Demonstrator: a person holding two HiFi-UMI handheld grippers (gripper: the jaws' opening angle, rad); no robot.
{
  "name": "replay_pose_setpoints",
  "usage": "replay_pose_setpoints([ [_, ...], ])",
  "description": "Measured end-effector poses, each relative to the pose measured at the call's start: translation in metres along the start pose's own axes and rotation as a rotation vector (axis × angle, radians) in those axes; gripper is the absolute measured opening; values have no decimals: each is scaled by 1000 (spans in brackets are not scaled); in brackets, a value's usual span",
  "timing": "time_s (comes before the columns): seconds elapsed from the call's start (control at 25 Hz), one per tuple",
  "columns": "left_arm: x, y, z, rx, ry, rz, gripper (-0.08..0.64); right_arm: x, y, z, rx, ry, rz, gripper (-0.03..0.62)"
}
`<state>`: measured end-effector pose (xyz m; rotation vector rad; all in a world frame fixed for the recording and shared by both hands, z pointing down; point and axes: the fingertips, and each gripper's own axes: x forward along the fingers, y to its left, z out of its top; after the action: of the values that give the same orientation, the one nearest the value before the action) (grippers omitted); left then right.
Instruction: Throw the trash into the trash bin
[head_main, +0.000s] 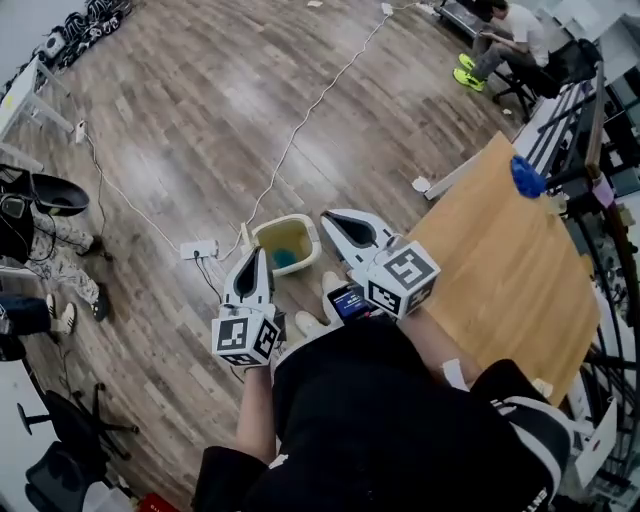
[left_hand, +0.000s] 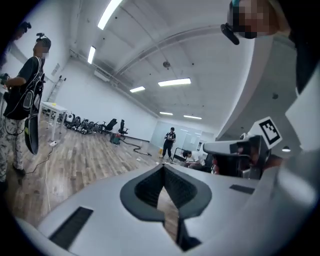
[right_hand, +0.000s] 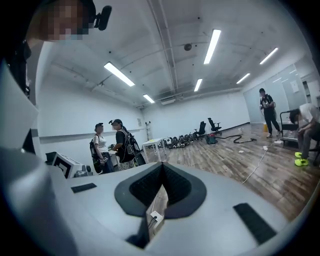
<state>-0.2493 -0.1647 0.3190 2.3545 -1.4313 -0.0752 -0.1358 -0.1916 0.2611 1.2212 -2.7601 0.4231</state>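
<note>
In the head view a cream trash bin (head_main: 297, 228) stands on the wooden floor with something blue (head_main: 284, 258) lying inside it. My left gripper (head_main: 258, 251) is held up just left of the bin, jaws shut and empty. My right gripper (head_main: 326, 214) is raised just right of the bin, also shut with nothing in it. The left gripper view shows the left gripper (left_hand: 164, 167) pointing about level across the room, tips together. In the right gripper view the right gripper (right_hand: 162, 165) likewise has its tips meeting and holds nothing.
A wooden table (head_main: 500, 260) lies to the right with a blue crumpled object (head_main: 527, 178) near its far edge. A white scrap (head_main: 421, 184) lies on the floor by the table. A power strip (head_main: 198, 249) and cable (head_main: 310, 110) run left of the bin. A person (head_main: 510, 35) sits far off.
</note>
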Motion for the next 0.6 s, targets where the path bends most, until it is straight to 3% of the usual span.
replay_pose_setpoints([
  [0.32, -41, -47, 70, 116, -148, -153, 5, -6, 47, 21, -15, -55, 86, -2],
  [0.6, -60, -42, 92, 96, -227, -168, 5, 8, 71, 33, -43, -99, 140, -2],
])
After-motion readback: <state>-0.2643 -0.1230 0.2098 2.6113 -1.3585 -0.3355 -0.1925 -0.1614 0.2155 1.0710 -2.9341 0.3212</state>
